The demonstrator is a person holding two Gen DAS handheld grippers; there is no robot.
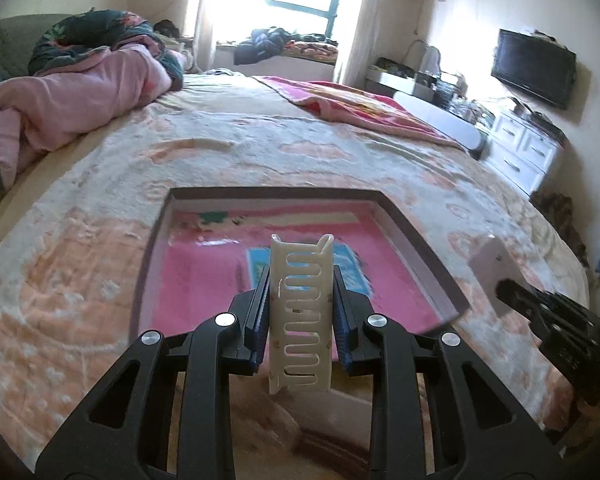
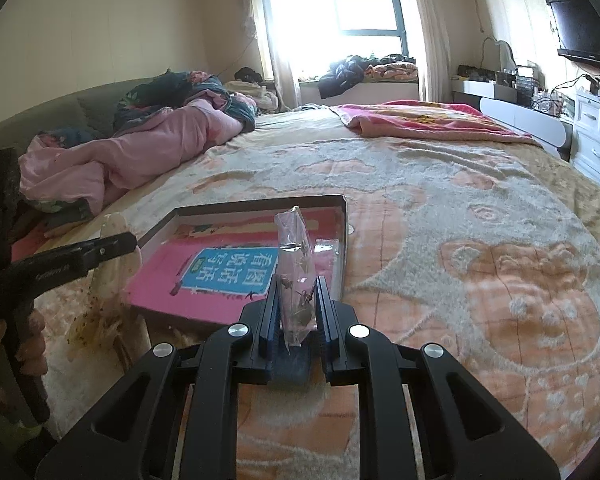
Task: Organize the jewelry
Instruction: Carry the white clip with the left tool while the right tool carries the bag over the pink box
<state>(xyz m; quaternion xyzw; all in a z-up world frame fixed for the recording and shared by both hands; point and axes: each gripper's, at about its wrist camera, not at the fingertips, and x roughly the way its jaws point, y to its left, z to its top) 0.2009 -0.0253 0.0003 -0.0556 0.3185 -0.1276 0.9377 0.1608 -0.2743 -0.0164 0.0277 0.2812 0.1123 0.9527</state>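
The left gripper (image 1: 300, 312) pinched an upright cream comb (image 1: 302, 320) over the box (image 1: 420, 240), near edge. Beside the box's right rim, the right gripper (image 2: 298, 308) clamped a clear bag (image 2: 296, 264) of jewelry, long axis upright.

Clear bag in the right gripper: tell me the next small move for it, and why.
Probably carry the clear bag forward and lower it into the open box. The right gripper is shut on it above the box's near edge, small jewelry shows inside, and the box's pink floor is bare.
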